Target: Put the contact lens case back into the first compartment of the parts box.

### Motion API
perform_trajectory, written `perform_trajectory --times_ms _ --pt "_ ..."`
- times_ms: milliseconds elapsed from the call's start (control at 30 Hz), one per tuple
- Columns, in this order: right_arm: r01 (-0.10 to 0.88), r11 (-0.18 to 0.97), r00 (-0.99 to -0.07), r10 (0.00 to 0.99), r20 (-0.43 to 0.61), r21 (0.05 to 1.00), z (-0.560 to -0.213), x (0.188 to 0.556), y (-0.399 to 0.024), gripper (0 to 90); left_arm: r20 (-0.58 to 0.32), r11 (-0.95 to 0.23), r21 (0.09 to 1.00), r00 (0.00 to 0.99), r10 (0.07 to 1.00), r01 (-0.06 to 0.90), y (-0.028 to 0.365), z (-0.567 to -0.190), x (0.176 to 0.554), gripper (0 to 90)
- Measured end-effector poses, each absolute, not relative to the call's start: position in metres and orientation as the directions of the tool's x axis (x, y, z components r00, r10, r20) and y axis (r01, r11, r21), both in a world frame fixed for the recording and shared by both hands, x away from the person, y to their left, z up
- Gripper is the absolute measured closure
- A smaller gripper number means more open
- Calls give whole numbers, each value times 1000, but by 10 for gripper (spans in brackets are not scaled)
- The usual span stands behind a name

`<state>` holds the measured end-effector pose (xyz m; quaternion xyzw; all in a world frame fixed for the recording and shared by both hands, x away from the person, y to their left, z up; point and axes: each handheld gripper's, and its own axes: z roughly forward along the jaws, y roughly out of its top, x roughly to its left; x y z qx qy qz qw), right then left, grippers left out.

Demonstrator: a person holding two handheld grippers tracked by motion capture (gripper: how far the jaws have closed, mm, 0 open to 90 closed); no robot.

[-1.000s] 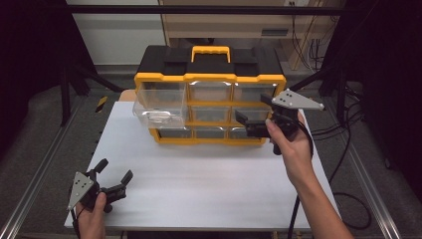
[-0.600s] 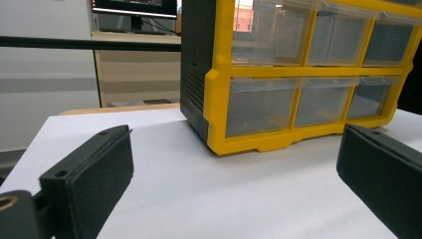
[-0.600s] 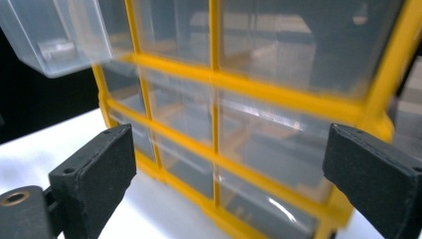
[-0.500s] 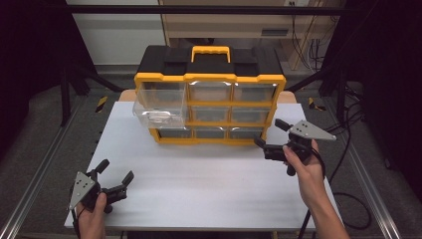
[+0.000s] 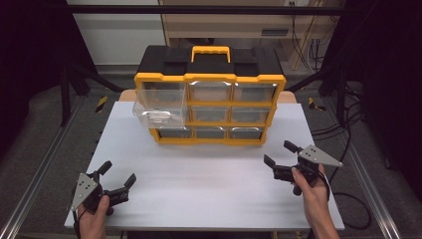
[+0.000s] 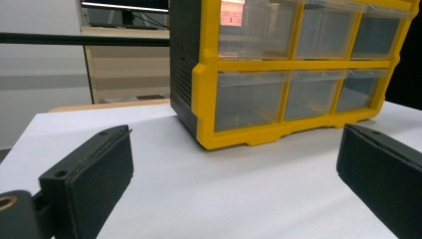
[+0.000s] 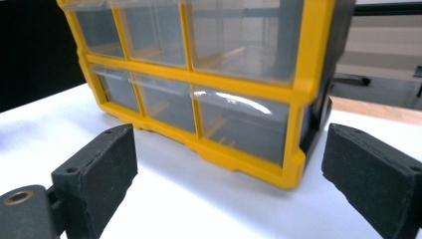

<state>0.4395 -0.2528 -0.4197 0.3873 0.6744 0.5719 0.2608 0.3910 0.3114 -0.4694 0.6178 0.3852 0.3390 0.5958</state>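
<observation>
At the near left corner of the white table [image 5: 209, 174], the left gripper [image 5: 118, 180] is held low in a hand, its jaws spread wide with nothing between them. Further back, at the left of the yellow-and-black plastic drawer cabinet [image 5: 209, 102], one clear plastic drawer [image 5: 158, 107] is seen pulled well out of the top row, overhanging the table; the other drawers sit flush. Nothing can be made out inside it. At the near right, the right gripper [image 5: 279, 154] is held just above the table, aimed at the cabinet's lower right corner, its jaws also wide and empty.

The protruding drawer is judged the weak point: if it is pushed off-centre it may jam, and a hard push could shove the light cabinet backwards, since neither gripper braces it.
</observation>
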Motion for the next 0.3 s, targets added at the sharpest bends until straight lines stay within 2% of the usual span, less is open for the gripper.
perform_trajectory --times_ms 300 --pt "234 26 -537 837 107 972 -445 432 -254 68 -57 25 997 484 873 71 308 -469 389 9"
